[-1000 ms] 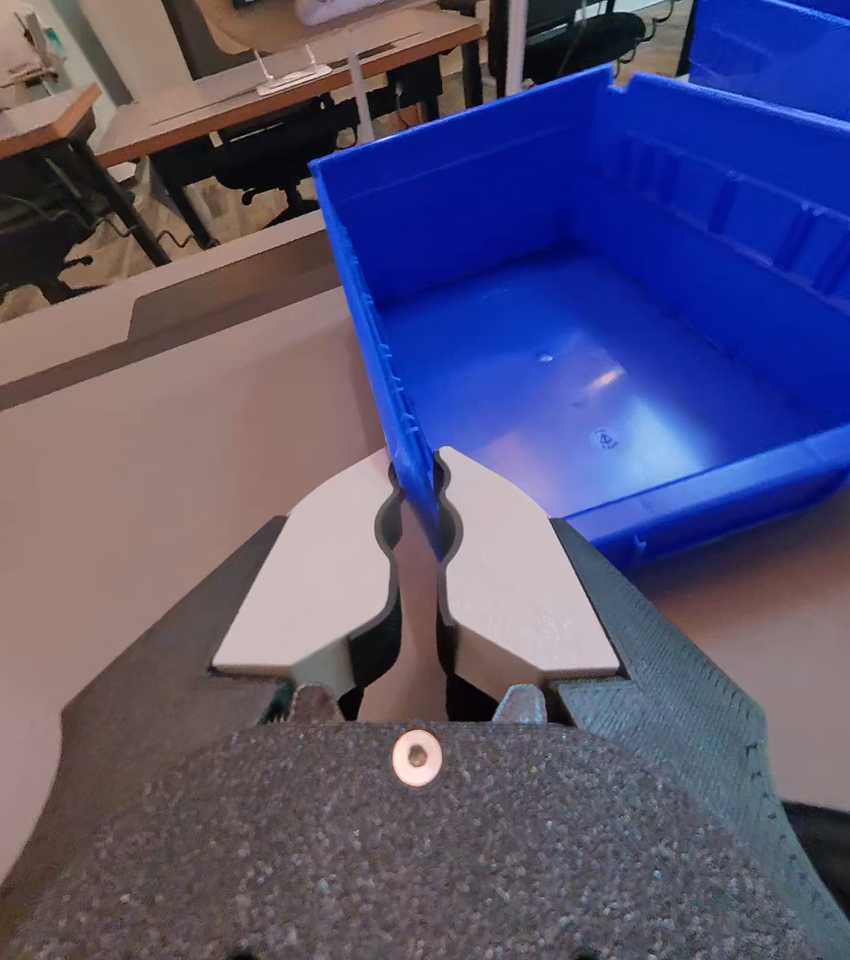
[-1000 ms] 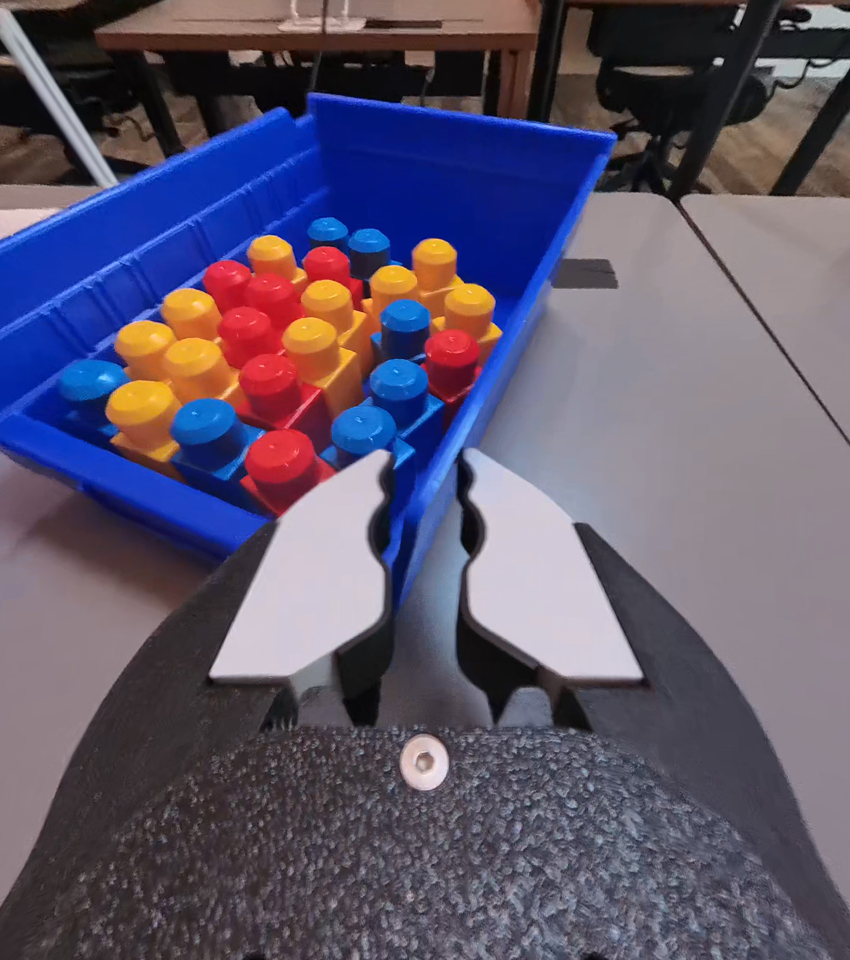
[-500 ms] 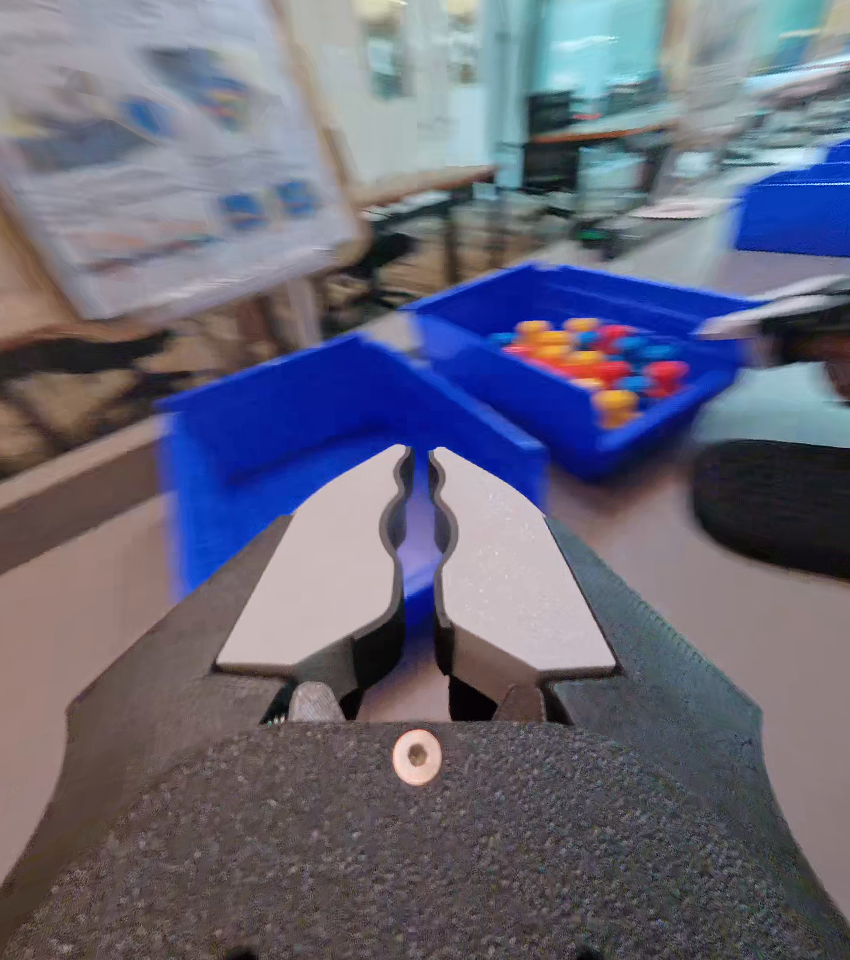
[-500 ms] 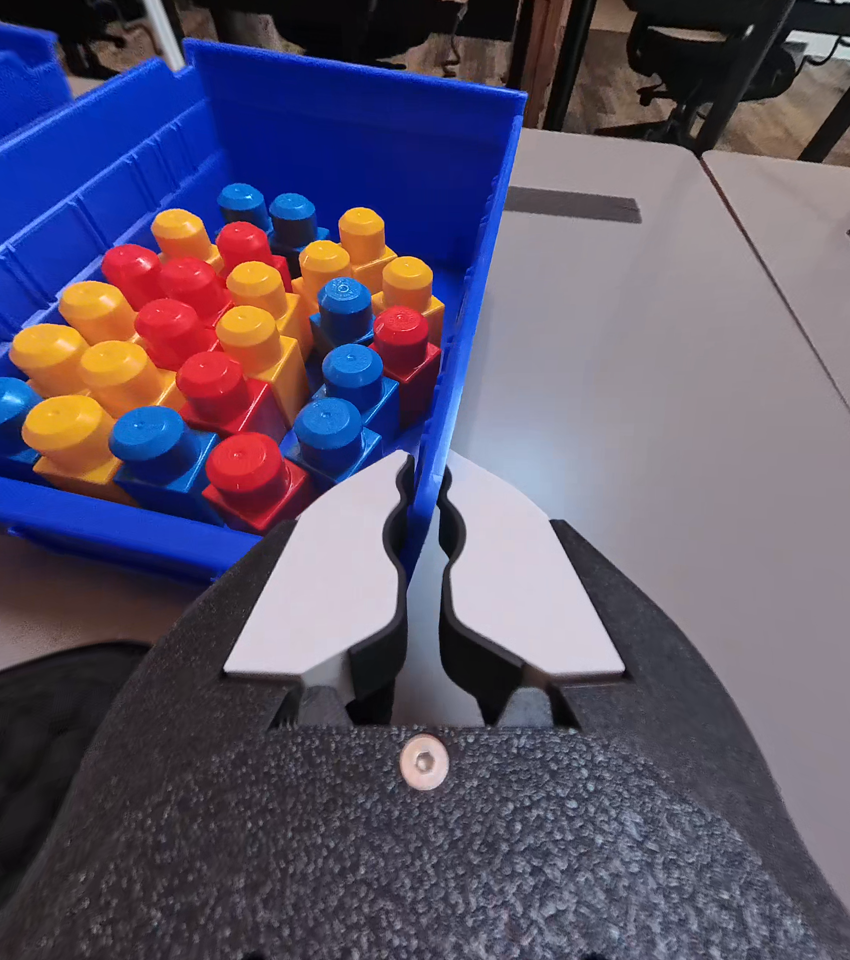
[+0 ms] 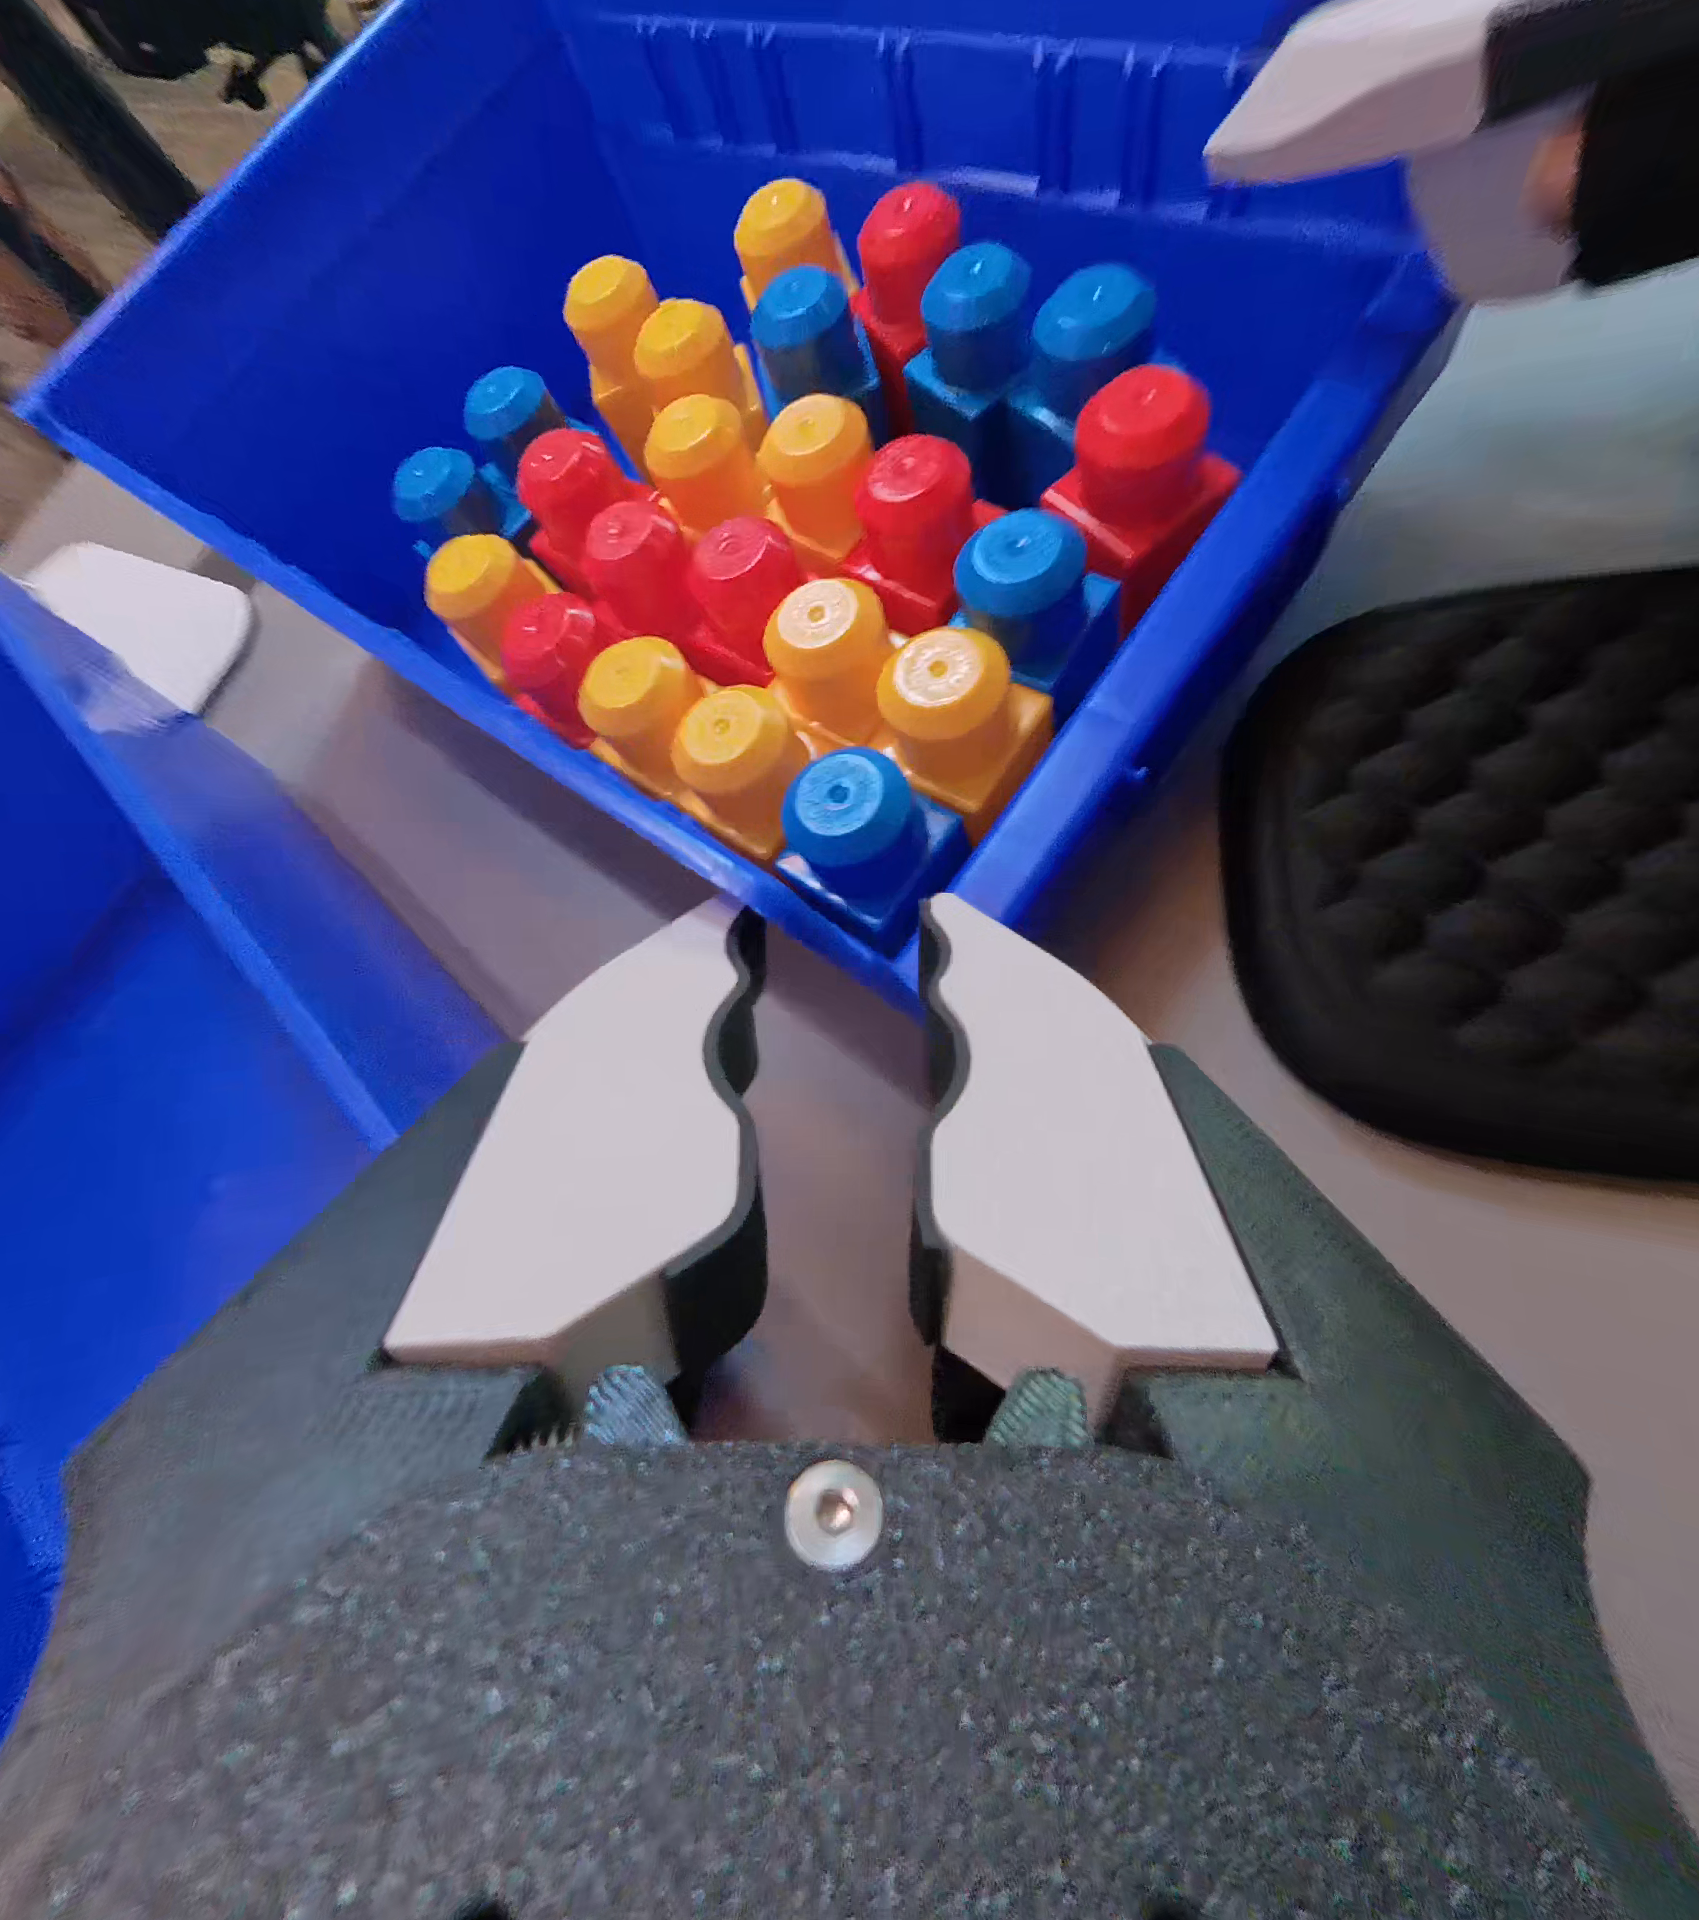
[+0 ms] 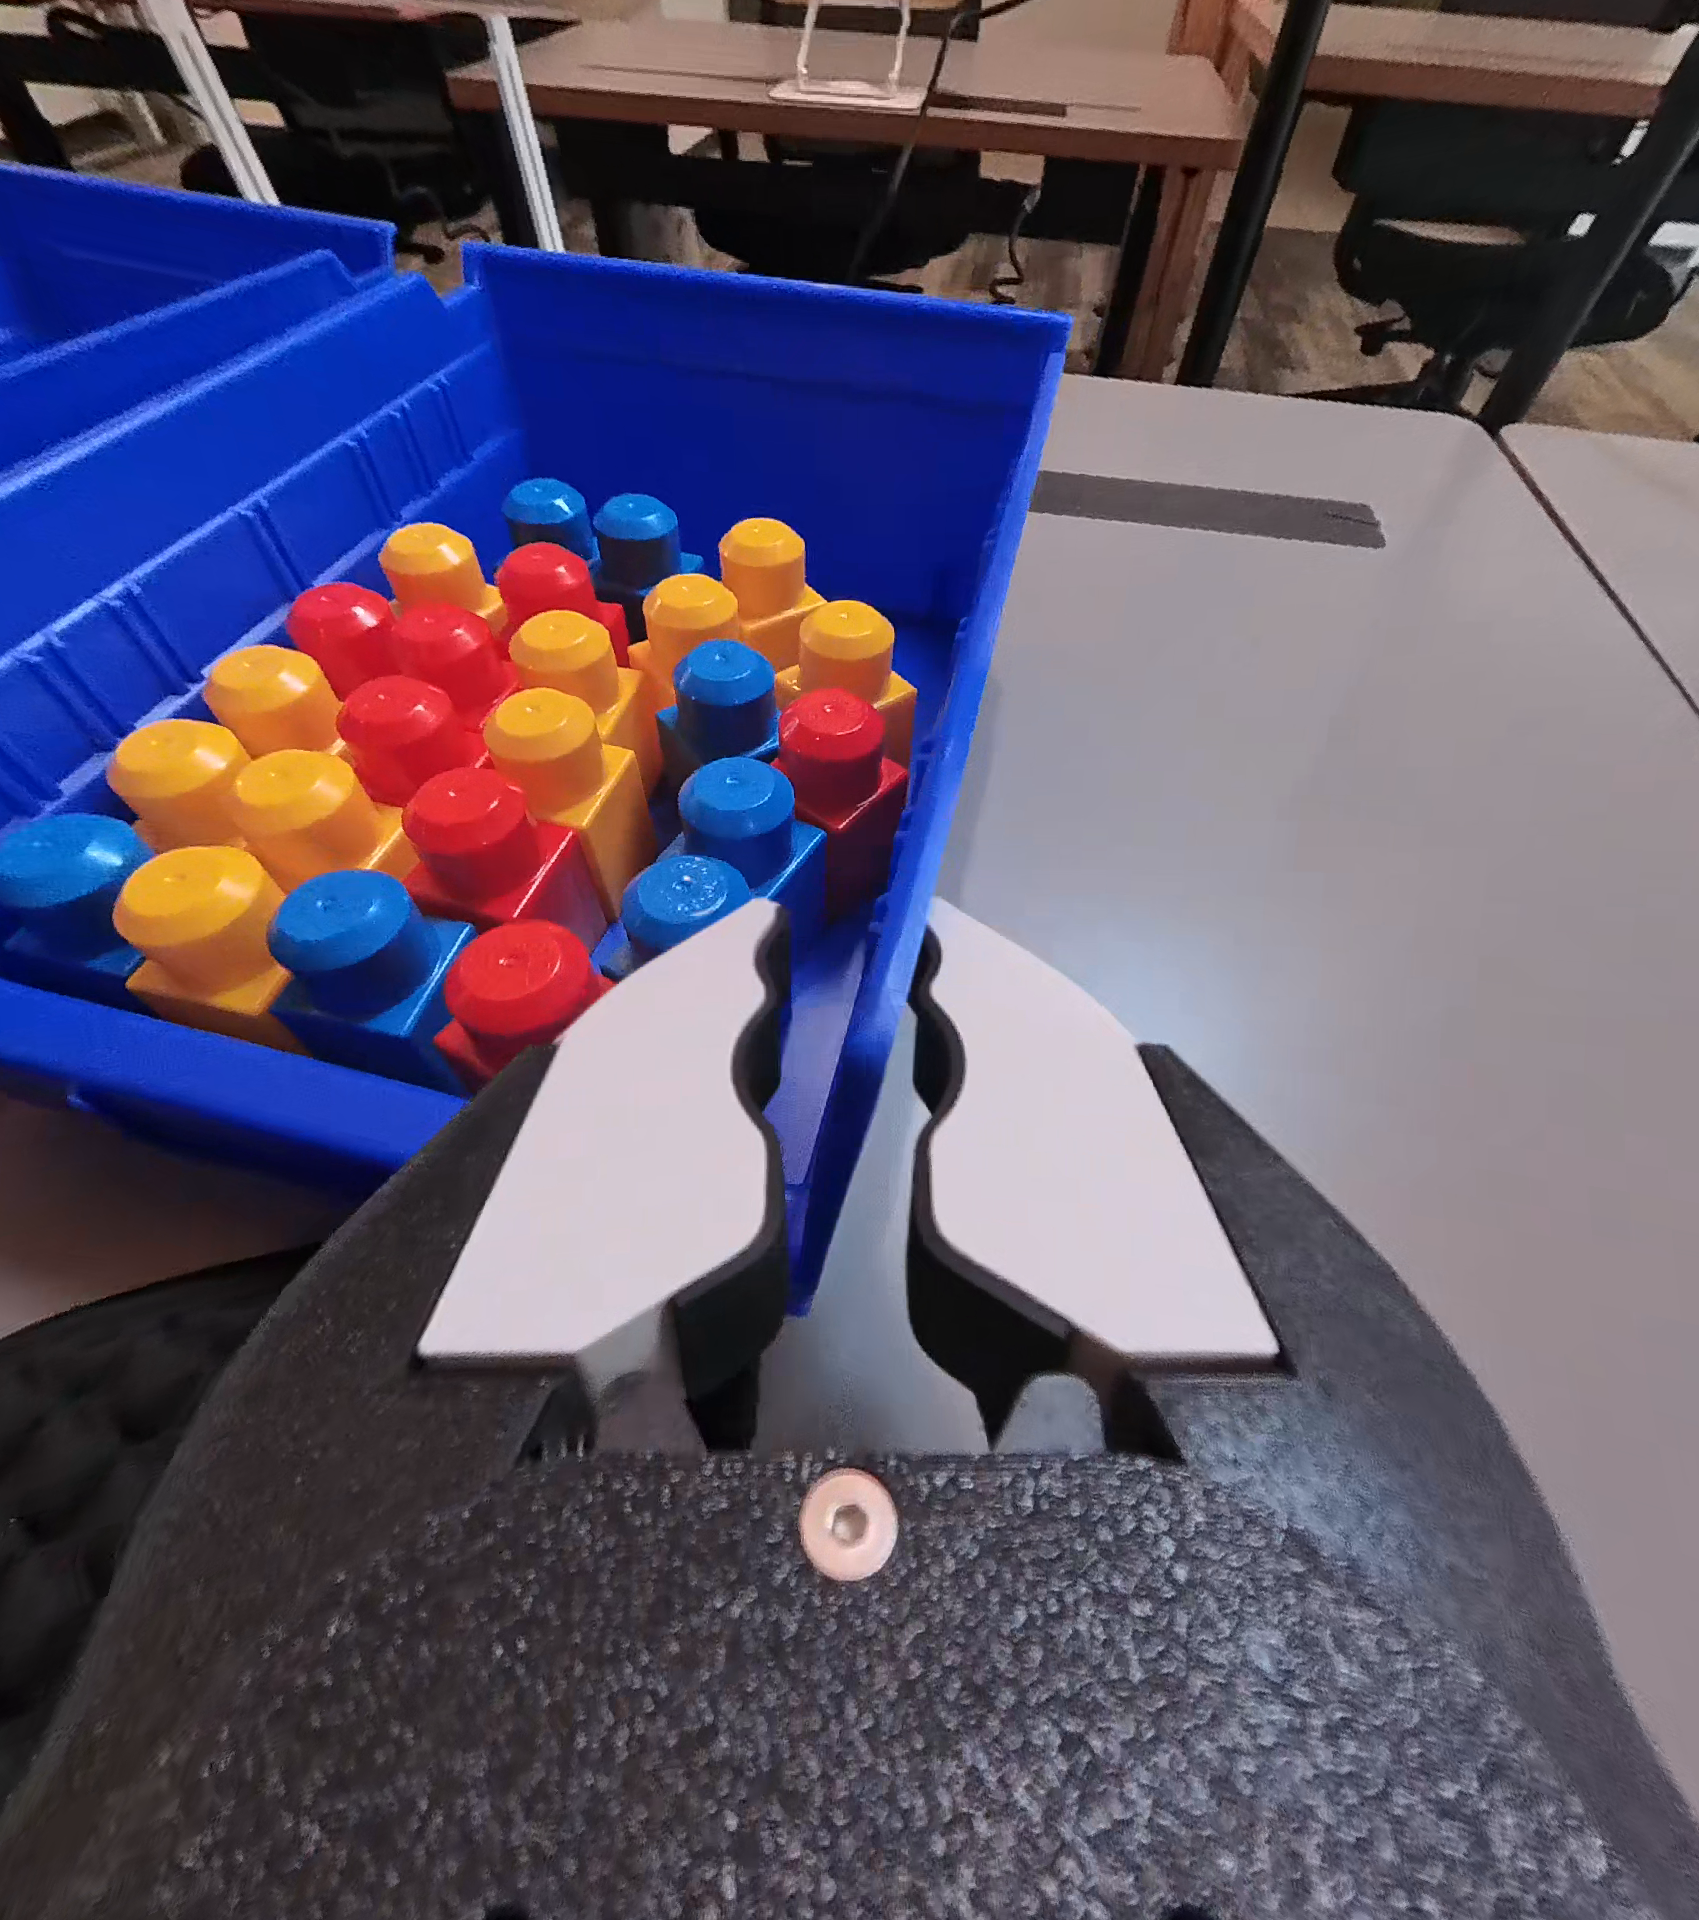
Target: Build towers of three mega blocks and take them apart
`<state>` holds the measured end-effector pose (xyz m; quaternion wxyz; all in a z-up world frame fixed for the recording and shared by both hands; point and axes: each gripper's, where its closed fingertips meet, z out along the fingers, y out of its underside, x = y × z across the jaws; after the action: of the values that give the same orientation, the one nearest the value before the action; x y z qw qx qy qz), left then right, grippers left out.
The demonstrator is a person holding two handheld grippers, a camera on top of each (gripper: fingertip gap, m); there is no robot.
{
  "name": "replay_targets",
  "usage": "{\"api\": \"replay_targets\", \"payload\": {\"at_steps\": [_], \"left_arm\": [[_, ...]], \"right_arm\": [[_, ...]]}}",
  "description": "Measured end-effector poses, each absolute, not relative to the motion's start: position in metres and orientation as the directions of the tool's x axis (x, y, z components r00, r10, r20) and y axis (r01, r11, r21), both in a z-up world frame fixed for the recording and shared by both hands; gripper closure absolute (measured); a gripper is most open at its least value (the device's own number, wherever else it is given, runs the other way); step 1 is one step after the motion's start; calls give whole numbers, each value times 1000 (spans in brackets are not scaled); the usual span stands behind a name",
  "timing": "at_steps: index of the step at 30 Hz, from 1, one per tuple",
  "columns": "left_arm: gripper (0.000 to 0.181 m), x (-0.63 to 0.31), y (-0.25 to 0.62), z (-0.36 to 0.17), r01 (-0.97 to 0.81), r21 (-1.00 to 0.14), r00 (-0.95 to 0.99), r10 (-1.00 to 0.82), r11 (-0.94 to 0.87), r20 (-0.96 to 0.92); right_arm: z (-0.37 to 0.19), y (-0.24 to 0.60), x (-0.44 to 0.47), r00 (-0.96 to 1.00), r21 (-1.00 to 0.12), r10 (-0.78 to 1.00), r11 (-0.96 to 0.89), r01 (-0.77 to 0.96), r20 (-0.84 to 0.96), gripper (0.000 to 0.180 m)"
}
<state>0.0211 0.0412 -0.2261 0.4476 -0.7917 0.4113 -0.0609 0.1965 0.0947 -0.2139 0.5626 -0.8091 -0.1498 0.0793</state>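
A grey table (image 6: 1344, 831) in an office with desks and chairs behind carries the work. The left tongs (image 5: 834, 966) hang narrowly parted and empty just short of the near corner of the blue bin (image 5: 284, 343). The right tongs (image 6: 845, 956), also narrowly parted, straddle that bin's side wall (image 6: 876, 1039) near its front corner, apparently not clamped on it. The bin is packed with upright single-stud mega blocks (image 6: 554, 748) in red, yellow and blue, none stacked. A blue block (image 5: 855, 821) stands nearest the left tongs. A second blue bin (image 5: 45, 1039) lies to their left, no contents visible; a black quilted pad (image 5: 1551, 862) to their right. Likely step: picking a first block. Widen first, descend vertically over one stud, avoiding neighbours.
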Motion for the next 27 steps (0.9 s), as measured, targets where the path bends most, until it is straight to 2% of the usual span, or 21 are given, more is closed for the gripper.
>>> {"api": "replay_targets", "payload": {"at_steps": [3, 8, 14, 23, 27], "left_arm": [[157, 25, 47, -226, -642, -729, 632, -700, -235, -332], [159, 28, 44, -220, -627, -755, 625, -701, -191, -342], [161, 18, 32, -156, -583, -810, 643, -642, -59, -417], [164, -74, -4, -67, -483, -873, 775, -431, 68, -462], [165, -142, -25, -53, -420, -908, 855, -330, 13, -400]], "right_arm": [[-213, 97, 208, 956, -926, 284, -338, 167, 69, 173], [-197, 86, 212, 962, -944, 249, -273, 184, 115, 175], [-146, 67, 203, 966, -971, 233, -183, 153, 108, 175], [-67, 48, 107, 900, -998, 435, -31, 58, 39, 171], [-51, 46, 32, 825, -998, 564, -23, 56, 33, 169]]}}
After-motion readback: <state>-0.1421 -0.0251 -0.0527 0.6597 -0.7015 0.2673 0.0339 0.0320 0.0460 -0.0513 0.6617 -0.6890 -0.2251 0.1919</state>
